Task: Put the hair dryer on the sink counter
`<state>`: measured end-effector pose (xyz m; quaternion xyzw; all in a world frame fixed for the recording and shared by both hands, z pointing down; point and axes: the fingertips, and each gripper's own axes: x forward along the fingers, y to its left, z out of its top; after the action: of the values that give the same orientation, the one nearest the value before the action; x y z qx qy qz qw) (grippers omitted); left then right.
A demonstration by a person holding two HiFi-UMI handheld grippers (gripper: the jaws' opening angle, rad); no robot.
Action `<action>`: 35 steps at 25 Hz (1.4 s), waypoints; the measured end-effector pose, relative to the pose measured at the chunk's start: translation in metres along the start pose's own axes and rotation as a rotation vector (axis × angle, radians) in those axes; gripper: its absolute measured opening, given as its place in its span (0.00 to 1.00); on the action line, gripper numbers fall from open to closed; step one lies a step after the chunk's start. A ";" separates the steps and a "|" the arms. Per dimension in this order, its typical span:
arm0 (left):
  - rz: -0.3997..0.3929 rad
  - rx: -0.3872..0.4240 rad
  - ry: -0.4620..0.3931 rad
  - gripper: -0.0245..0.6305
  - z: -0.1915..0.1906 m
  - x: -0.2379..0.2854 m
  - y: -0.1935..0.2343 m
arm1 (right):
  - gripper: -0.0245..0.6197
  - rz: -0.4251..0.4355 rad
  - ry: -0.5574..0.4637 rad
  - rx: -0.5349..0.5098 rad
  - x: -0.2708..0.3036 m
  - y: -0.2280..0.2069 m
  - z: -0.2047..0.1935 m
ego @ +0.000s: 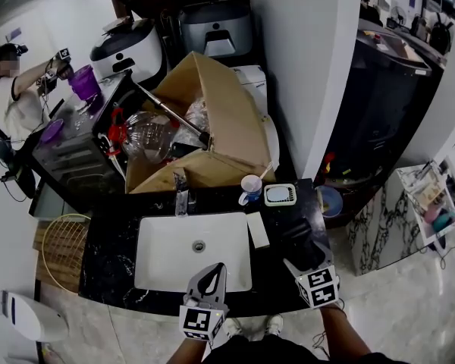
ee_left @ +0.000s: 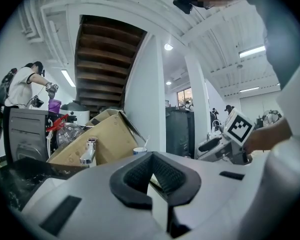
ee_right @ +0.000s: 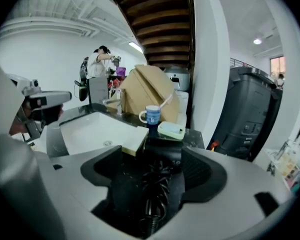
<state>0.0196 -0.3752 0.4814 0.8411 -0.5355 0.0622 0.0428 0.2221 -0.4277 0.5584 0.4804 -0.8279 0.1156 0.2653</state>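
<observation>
Your hair dryer [ego: 302, 245] is black and glossy. It lies on the dark, marbled tabletop [ego: 112, 265], just right of the white basin [ego: 167, 252] and near the front edge. Its coiled black cord [ee_right: 154, 196] is bunched up against the body, on the side nearest you. The tabletop under it looks wet and shiny.

1. One black hair dryer [ego: 302, 237], lower right of the frame.
2. One white rectangular sink basin [ego: 167, 256], with one chrome tap [ego: 181, 196].
3. One blue-and-white mug [ego: 249, 189], one pale green soap dish [ego: 279, 195] and one pale rectangular block [ego: 258, 230], all at centre.
4. One brown cardboard box [ego: 220, 120].
5. Two claws along the bottom edge: the left claw [ego: 211, 270] and the right claw [ego: 302, 262].
6. One person [ego: 15, 97], upper left.
</observation>
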 end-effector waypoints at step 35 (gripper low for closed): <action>-0.051 0.017 -0.105 0.03 0.046 -0.001 -0.016 | 0.04 -0.087 -0.600 -0.046 -0.129 0.045 0.127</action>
<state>0.0363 -0.3740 0.4356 0.8569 -0.5150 0.0213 0.0091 0.1932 -0.3663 0.3846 0.5219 -0.8504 -0.0615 0.0244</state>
